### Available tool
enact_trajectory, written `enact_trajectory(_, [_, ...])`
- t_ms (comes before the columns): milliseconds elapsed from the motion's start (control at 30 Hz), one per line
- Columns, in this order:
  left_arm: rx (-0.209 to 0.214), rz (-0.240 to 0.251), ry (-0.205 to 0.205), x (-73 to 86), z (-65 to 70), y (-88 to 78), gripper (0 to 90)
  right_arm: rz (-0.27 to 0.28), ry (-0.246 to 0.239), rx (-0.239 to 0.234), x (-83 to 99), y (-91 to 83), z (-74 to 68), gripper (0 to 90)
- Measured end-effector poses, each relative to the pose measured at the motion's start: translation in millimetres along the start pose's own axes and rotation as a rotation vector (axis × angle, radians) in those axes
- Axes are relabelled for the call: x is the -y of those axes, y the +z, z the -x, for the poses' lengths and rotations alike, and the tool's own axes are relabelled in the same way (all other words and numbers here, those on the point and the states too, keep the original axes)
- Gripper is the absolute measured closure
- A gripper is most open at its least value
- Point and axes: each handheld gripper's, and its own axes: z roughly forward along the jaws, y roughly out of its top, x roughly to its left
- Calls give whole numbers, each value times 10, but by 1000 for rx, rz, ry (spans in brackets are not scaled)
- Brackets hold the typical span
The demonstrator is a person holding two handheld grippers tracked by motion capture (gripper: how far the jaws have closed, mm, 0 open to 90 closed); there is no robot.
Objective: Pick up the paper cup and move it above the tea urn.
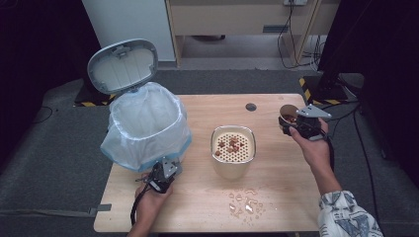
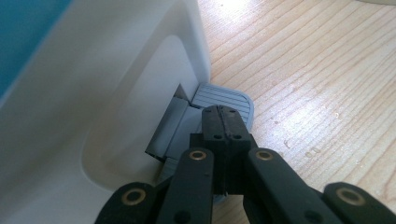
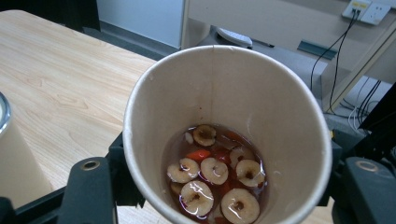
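Shut tight with nothing between its jaws, the left gripper (image 2: 223,122) presses the pedal (image 2: 224,100) of the bin (image 1: 148,123), whose lid (image 1: 123,65) stands open at the table's left. Farther right, the right gripper (image 1: 295,126) is clamped round a paper cup (image 3: 224,135), held just off the table. Thin-walled and soft, wet inside with fruit slices (image 3: 215,182) in liquid, the cup would likely crush or spill, so it is best gripped mid-wall and kept upright.

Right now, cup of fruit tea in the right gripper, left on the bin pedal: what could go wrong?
1. The paper cup holds liquid and fruit slices; a tilt before it reaches the strainer pot could add to the droplets already on the table.
2. The shut left gripper presses the pedal; a slip might drop the lid.
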Motion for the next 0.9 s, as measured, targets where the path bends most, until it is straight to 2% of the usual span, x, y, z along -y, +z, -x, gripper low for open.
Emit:
enact_trajectory(500, [0, 2, 2, 1, 1, 2, 897, 26, -115, -10, -296, -101, 30, 341])
enact_trajectory(900, [0, 1, 2, 1, 1, 1, 897, 42, -157, -19, -501, -177, 28, 342])
